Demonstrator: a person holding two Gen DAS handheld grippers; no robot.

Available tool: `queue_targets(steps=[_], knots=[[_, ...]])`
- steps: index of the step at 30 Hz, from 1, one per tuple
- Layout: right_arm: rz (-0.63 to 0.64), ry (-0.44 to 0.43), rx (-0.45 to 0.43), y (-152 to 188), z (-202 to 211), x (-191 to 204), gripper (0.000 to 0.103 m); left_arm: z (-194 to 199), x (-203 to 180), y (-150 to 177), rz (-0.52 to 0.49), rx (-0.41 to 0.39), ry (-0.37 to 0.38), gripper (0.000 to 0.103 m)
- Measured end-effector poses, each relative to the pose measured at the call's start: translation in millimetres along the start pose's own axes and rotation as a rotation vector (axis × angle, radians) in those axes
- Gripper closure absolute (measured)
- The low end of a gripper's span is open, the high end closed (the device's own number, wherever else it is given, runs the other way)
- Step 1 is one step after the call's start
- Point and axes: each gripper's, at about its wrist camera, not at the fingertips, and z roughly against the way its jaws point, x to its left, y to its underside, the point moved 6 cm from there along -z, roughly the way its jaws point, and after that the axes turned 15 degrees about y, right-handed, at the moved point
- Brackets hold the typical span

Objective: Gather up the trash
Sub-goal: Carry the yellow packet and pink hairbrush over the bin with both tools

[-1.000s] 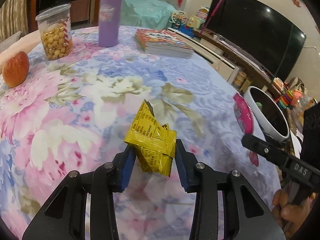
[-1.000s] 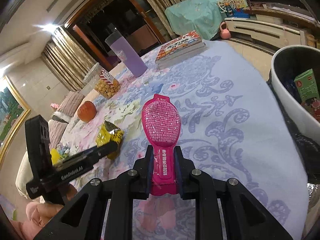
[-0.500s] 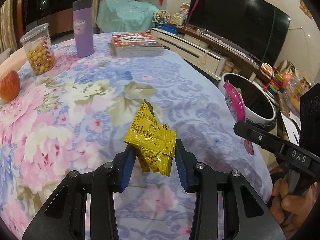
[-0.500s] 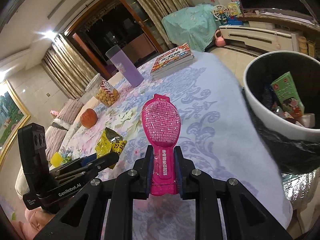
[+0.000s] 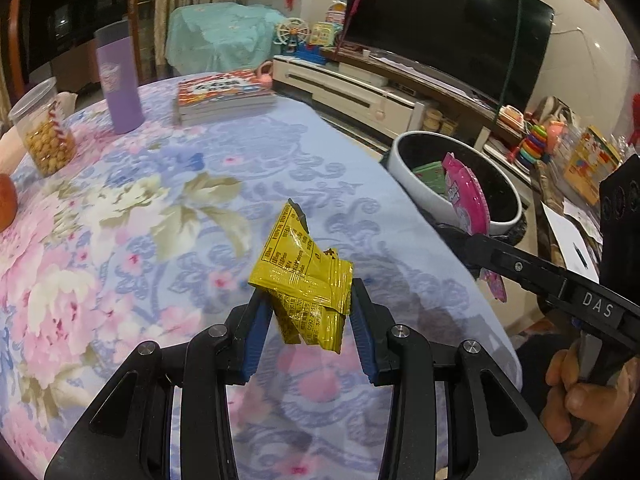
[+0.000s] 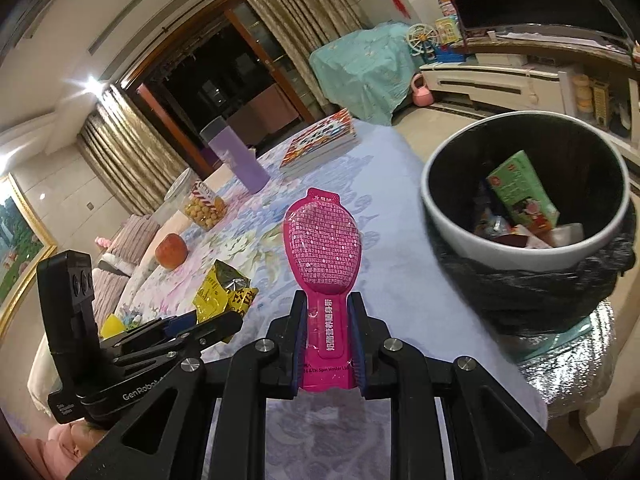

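The left gripper (image 5: 310, 312) clamps a crumpled yellow wrapper (image 5: 306, 280) over the floral tablecloth (image 5: 120, 220), well short of the trash bin (image 6: 452, 224). The right gripper (image 6: 327, 328) pinches a pink spoon-shaped packet (image 6: 322, 240) by its stem, just beside the bin.

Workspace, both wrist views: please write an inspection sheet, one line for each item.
Surface: round table with floral cloth.
Job's things: yellow wrapper and pink wrapper held above the table; bin beside the table holds trash.
Clutter: books, purple tumbler, snack jar, apple.
Grippers: left gripper shut on the yellow wrapper; right gripper shut on the pink wrapper.
Cables: nothing seen.
Surroundings: TV, toys, curtains.
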Motion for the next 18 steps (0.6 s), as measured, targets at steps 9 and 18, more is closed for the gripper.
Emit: queue_targets(steps=[9, 18], knots=[[-0.027, 0.042, -0.026, -7.0, 11.4, -24.6, 0.084, -19.1, -30.7, -12.2, -0.049, 0.019, 0.038, 0.066], [-0.051, 0.087, -0.044, -17.8, 21.1, -52.9, 0.084, -34.7, -50.1, -23.7, -0.078, 0.032, 0.068, 0.066]])
